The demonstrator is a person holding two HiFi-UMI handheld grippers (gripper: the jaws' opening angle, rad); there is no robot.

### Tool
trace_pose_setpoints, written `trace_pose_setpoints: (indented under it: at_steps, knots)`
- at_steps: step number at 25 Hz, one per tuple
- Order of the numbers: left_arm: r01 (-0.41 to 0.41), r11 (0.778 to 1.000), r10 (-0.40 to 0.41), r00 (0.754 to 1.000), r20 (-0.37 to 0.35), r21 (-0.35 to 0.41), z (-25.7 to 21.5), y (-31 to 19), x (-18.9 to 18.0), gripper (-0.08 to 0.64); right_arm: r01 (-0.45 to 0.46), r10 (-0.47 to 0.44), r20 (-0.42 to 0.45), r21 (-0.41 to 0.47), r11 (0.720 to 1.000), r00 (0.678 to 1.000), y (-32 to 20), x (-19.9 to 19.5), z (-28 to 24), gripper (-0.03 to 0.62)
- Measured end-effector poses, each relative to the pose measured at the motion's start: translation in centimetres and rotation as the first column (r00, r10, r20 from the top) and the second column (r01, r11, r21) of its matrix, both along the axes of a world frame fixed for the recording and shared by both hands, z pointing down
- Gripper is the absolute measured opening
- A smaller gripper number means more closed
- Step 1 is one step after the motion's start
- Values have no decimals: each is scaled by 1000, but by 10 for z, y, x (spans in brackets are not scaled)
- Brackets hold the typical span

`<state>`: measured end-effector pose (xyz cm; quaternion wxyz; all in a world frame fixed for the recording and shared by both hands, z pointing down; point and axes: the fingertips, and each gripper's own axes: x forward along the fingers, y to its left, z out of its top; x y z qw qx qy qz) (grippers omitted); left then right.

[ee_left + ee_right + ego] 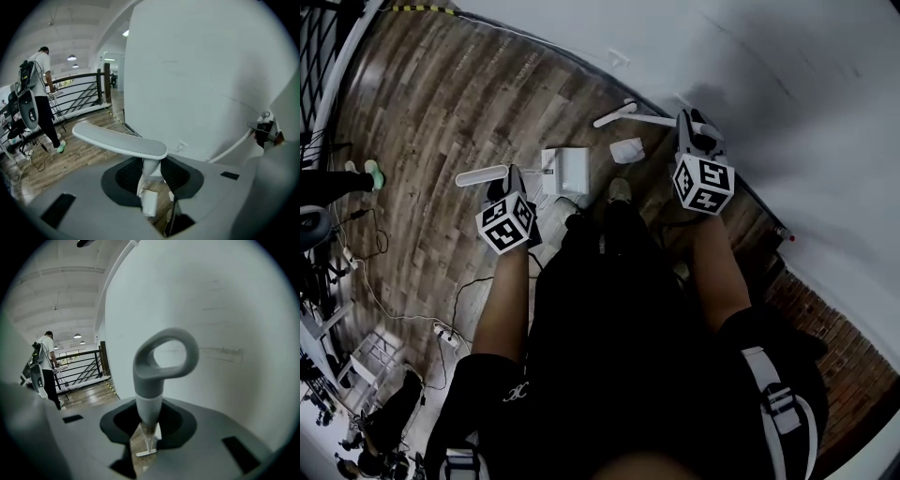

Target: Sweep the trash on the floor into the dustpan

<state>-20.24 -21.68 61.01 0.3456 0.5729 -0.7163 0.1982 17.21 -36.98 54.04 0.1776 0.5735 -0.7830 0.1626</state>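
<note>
the trash, a crumpled white scrap (627,150), lies on the wooden floor (441,112) close to the foot of the white wall (787,66), just beside the right edge of the white dustpan (565,172) and not inside it. the dustpan sits flat on the boards, just ahead of the person's shoe (620,190). its upright stalk rises to a flat crossbar grip (119,140), and the left tongs (147,176) are clenched on that stalk just under the crossbar, with the pan showing below through the gap. to the right of the scrap, the right tongs (149,420) are clamped around the shaft of the broom (164,362), below its grey looped handle top; the shaft runs down between the jaws to the small broom head near the floor. in the head view the two tongs sit apart, the left one (512,187) beside the dustpan and the right one (694,131) nearer the wall, with the dustpan and scrap between them. further off to the left, cables (380,246) trail over the floor, and a second person (42,93) in a white top stands by a dark railing (84,93).
</note>
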Motion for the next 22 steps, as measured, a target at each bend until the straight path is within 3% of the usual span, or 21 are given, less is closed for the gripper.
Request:
trace_pose_setpoints:
  at_steps: [7,16,22]
  knots:
    - [-28,1000,28,1000,-2,3,2,-2,5,120,-39,40,10,-41,998,999,44,16,-7,92]
    - [-74,997,75,997,-10,23,3,-11,13,123,-194,194,42,2,981,980,27,66,-34,91]
    - [-112,993,113,993,-28,34,5,-12,18,126,-153,155,-29,57,987,987,31,108,-64,89]
